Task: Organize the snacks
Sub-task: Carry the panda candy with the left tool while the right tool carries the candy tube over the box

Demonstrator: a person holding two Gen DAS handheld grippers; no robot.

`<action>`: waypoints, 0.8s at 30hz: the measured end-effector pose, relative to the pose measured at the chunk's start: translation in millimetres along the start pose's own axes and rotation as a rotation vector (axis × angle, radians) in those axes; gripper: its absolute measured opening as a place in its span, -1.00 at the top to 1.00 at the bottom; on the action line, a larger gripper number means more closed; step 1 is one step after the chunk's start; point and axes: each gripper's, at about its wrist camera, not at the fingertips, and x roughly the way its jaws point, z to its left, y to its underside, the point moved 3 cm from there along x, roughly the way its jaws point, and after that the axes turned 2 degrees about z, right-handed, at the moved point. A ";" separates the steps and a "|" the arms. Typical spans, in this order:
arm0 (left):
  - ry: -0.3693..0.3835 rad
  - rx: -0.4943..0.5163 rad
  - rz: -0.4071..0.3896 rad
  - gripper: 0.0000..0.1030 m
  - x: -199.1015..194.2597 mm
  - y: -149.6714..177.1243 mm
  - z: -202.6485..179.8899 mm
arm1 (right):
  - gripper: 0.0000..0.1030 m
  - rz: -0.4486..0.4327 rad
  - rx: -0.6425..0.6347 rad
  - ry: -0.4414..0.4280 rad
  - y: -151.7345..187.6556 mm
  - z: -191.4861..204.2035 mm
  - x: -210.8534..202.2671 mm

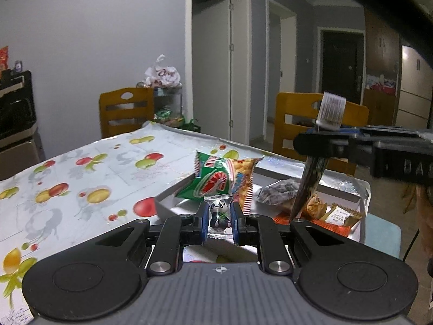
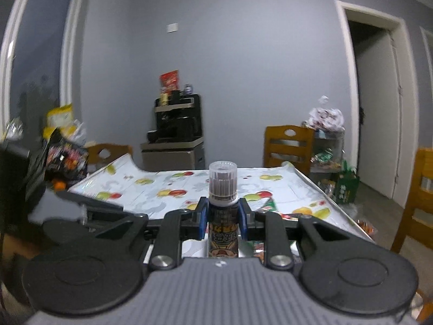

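Observation:
My left gripper (image 1: pixel 219 218) is shut on a small clear-wrapped panda candy (image 1: pixel 219 215), held above the near end of a white tray (image 1: pixel 354 200). The tray holds a green shrimp-cracker bag (image 1: pixel 216 180), a dark wrapped snack (image 1: pixel 276 192) and orange and cream packets (image 1: pixel 338 216). My right gripper (image 2: pixel 222 218) is shut on a dark tube snack (image 2: pixel 223 233) with a clear ribbed cap (image 2: pixel 222 180), upright above the table. In the left wrist view that right gripper (image 1: pixel 316 142) comes in from the right, with the tube (image 1: pixel 311 187) hanging tilted over the tray.
A fruit-print cloth covers the table (image 1: pixel 81 184). Wooden chairs (image 1: pixel 125 111) stand at the far side and at the right (image 1: pixel 295 124). A black snack bag (image 2: pixel 66 159) and yellow bags (image 2: pixel 61 119) sit at the left in the right wrist view. A dark appliance (image 2: pixel 177 124) stands by the wall.

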 end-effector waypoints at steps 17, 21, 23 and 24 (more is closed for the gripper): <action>-0.017 0.024 0.063 0.64 79.7 -13.3 -16.0 | 0.57 0.096 0.079 0.072 9.5 -62.8 12.3; -0.021 0.024 0.076 0.64 90.1 -10.8 -15.1 | 0.57 0.116 0.084 0.070 13.4 -63.3 18.6; -0.023 0.022 0.080 0.64 94.0 -10.3 -14.9 | 0.57 0.128 0.090 0.068 13.8 -62.7 22.2; -0.025 0.021 0.081 0.64 96.1 -9.8 -14.6 | 0.57 0.134 0.090 0.065 15.2 -62.0 22.4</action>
